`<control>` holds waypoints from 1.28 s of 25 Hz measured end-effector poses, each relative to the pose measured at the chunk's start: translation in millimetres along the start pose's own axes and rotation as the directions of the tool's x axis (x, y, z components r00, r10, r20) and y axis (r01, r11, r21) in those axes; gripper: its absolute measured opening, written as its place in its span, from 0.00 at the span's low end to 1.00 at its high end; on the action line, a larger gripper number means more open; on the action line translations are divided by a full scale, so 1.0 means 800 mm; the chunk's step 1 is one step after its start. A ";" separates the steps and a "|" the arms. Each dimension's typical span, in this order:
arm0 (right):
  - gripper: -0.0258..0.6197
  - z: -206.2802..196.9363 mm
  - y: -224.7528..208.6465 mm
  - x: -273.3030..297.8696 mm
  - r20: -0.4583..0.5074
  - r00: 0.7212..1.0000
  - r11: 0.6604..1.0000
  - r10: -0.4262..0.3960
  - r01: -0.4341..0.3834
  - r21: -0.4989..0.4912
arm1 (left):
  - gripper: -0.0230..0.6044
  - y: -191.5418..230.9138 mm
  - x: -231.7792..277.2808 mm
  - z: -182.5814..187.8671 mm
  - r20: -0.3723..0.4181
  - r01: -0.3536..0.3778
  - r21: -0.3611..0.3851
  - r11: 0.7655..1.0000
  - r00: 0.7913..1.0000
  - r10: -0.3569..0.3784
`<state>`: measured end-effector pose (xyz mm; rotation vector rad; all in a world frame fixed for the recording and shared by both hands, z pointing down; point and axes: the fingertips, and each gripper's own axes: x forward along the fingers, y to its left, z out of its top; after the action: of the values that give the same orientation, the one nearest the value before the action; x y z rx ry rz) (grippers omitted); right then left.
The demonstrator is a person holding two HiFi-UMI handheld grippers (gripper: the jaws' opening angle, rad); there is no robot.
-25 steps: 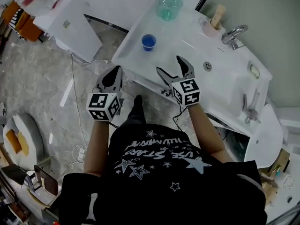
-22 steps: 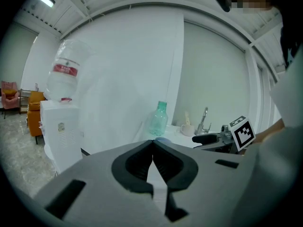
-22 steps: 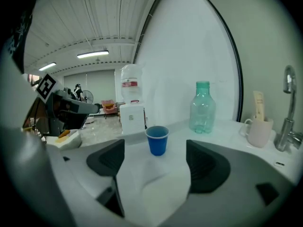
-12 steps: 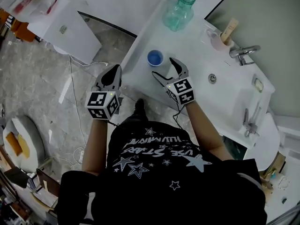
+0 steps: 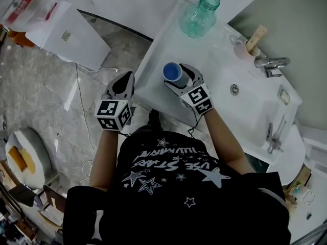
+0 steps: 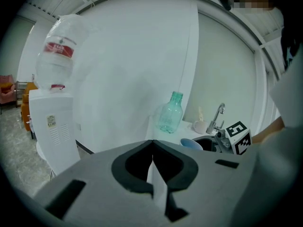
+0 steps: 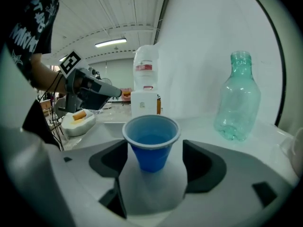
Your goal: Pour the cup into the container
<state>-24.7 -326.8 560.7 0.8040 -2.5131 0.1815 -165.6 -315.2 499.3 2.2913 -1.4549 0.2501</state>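
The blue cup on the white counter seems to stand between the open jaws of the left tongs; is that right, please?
Not quite: the blue cup on the white counter stands between the open jaws of the right tongs, which have just been closing around it without touching. The right gripper view shows this; the left tongs are shut.

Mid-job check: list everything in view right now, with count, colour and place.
cup: one, blue, on the counter's front corner, between the right tongs.
bottle: one, clear green, uncapped, at the back of the counter.
tumbler: one, pink, beside the tap, something wooden in it.
tap: one, chrome, at the basin.
counter: one, white.
water dispenser: one, white, on the floor left of the counter.
left tongs: grey, shut, empty, off the counter's edge.
right tongs: grey, open, just been closing round the cup, pads not touching it.
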 end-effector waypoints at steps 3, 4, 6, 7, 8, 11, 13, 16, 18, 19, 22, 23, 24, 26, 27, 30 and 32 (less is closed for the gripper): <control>0.57 0.006 -0.001 0.008 0.014 1.000 1.000 0.010 -0.009 -0.023 | 0.05 0.004 0.007 0.001 -0.006 0.005 0.005 1.000 1.000 -0.005; 0.57 0.008 0.000 0.010 0.018 1.000 0.999 0.012 -0.011 -0.034 | 0.05 0.006 0.008 0.001 -0.009 0.006 0.005 1.000 1.000 -0.006; 0.56 0.011 0.003 0.014 0.023 1.000 0.999 0.019 -0.018 -0.049 | 0.05 0.008 0.010 0.000 -0.016 0.010 0.007 1.000 1.000 -0.009; 0.55 0.012 0.004 0.016 0.025 0.999 0.999 0.023 -0.022 -0.049 | 0.05 0.009 0.011 -0.001 -0.018 0.011 0.007 1.000 1.000 -0.011; 0.53 0.013 0.004 0.017 0.027 0.999 0.999 0.025 -0.024 -0.044 | 0.05 0.009 0.011 -0.002 -0.020 0.013 0.007 1.000 1.000 -0.013; 0.52 0.015 0.003 0.019 0.033 0.999 1.000 0.026 -0.025 -0.015 | 0.05 0.011 0.013 -0.003 -0.026 0.018 0.007 1.000 1.000 -0.018; 0.51 0.016 0.001 0.019 0.036 0.999 1.000 0.024 -0.024 -0.003 | 0.05 0.012 0.013 -0.004 -0.028 0.021 0.007 1.000 0.999 -0.021; 0.51 0.017 0.001 0.017 0.037 0.999 1.000 0.011 -0.011 0.005 | 0.05 0.015 0.011 -0.005 -0.030 0.027 0.009 1.000 0.999 -0.026; 0.50 0.020 0.000 0.014 0.046 0.999 1.000 -0.007 0.006 0.015 | 0.05 0.017 0.011 -0.005 -0.030 0.030 0.009 1.000 0.999 -0.030; 0.50 0.023 -0.001 0.011 0.053 0.998 1.000 -0.017 0.016 0.019 | 0.05 0.018 0.010 -0.005 -0.029 0.033 0.009 0.999 0.999 -0.032; 0.50 0.033 -0.008 0.001 0.070 0.996 0.998 -0.053 0.051 0.025 | 0.05 0.019 0.011 -0.001 -0.021 0.043 0.011 0.999 0.999 -0.043; 0.50 0.038 -0.012 -0.003 0.074 0.995 0.997 -0.067 0.064 0.030 | 0.05 0.018 0.011 0.002 -0.018 0.049 0.014 0.999 0.999 -0.049; 0.50 0.042 -0.017 -0.008 0.077 0.994 0.996 -0.081 0.078 0.036 | 0.05 0.017 0.013 0.006 -0.014 0.056 0.018 0.998 0.998 -0.056; 0.50 0.053 -0.028 -0.019 0.083 0.991 0.993 -0.109 0.105 0.051 | 0.05 0.013 0.017 0.015 -0.004 0.072 0.030 0.997 0.997 -0.072; 0.50 0.060 -0.033 -0.025 0.088 0.989 0.991 -0.123 0.118 0.061 | 0.05 0.011 0.020 0.021 0.001 0.080 0.037 0.996 0.997 -0.081; 0.50 0.078 -0.054 -0.043 0.099 0.980 0.983 -0.171 0.163 0.079 | 0.05 0.004 0.031 0.037 0.005 0.101 0.063 0.993 0.995 -0.101; 0.50 0.088 -0.068 -0.056 0.103 0.973 0.977 -0.205 0.198 0.081 | 0.05 -0.002 0.039 0.048 0.002 0.115 0.083 0.990 0.993 -0.116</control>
<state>9.0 -367.1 475.8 1.1197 -2.5178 0.1608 -153.2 -356.7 475.8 2.4350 -1.3322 0.2732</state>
